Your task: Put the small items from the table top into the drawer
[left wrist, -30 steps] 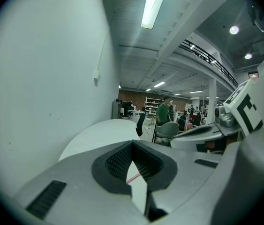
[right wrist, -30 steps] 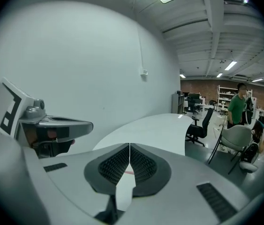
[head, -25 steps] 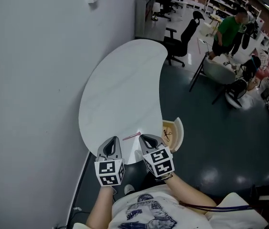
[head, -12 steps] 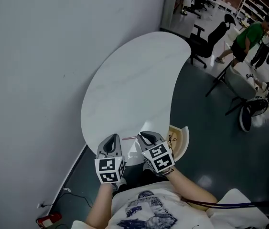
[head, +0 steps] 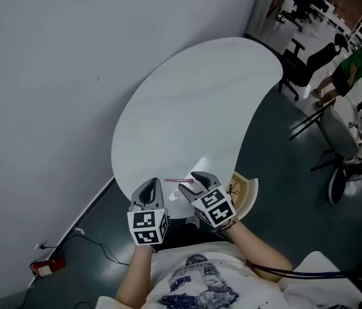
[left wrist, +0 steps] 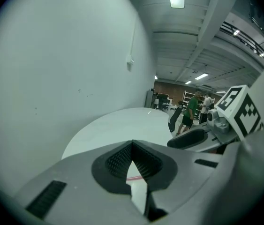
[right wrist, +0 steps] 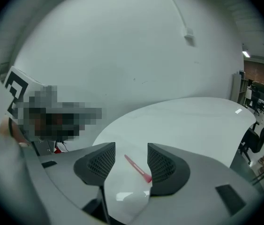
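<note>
A thin pink stick (head: 174, 181) lies on the white table (head: 193, 108) close to its near edge. My right gripper (head: 192, 184) hovers just over it. In the right gripper view the jaws have just been opening and now stand apart, with the pink stick (right wrist: 136, 167) on the table between and beyond them, untouched by either pad. My left gripper (head: 150, 185) is beside it on the left, shut with nothing in it. In the left gripper view its tips (left wrist: 132, 146) meet. The open drawer (head: 250, 197) sticks out under the table's right edge, with small dark items inside.
A grey wall (head: 52, 76) runs along the table's left side. Office chairs (head: 306, 60) and a person in green (head: 354, 66) are far off at the right. A cable and a red object (head: 42, 266) lie on the dark floor at lower left.
Both grippers have sunk toward the table's near edge and tipped downward. The right gripper's jaws, shut before, now stand open over the pink stick. The left stays shut.
</note>
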Tool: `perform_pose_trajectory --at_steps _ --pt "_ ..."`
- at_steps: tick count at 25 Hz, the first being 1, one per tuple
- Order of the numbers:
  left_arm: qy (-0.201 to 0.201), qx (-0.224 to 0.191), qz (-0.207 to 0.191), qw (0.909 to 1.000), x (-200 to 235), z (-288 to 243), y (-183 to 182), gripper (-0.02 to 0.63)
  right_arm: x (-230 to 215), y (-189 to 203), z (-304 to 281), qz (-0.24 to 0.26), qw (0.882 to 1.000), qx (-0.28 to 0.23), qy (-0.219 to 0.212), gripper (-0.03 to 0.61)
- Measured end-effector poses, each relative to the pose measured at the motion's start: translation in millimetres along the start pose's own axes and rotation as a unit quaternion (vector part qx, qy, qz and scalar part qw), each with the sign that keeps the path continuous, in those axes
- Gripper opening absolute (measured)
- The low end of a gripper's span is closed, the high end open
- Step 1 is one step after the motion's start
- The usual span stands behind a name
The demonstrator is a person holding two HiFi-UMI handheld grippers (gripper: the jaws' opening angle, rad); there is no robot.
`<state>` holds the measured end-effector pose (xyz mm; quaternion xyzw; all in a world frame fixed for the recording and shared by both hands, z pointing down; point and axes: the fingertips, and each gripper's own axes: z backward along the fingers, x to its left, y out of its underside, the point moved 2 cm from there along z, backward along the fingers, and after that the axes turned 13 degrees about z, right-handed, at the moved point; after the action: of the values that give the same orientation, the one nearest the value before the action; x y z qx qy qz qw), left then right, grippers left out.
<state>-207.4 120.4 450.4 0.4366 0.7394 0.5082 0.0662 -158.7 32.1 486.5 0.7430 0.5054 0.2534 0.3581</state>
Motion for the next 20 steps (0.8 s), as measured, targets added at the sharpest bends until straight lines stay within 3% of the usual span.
perform_pose_trajectory --at_steps 9,16,20 --pt "-0.045 -0.002 0.031 0.9985 24 5 17 0.020 14 14 -28 0.075 0.996 0.035 -0.039 0.205" --pt "-0.066 0.002 0.049 0.9966 35 2 26 0.020 15 43 -67 0.169 0.978 0.085 -0.083 0.201" --pt "-0.072 0.005 0.055 0.9959 39 -2 32 0.020 13 56 -79 0.192 0.972 0.104 -0.091 0.143"
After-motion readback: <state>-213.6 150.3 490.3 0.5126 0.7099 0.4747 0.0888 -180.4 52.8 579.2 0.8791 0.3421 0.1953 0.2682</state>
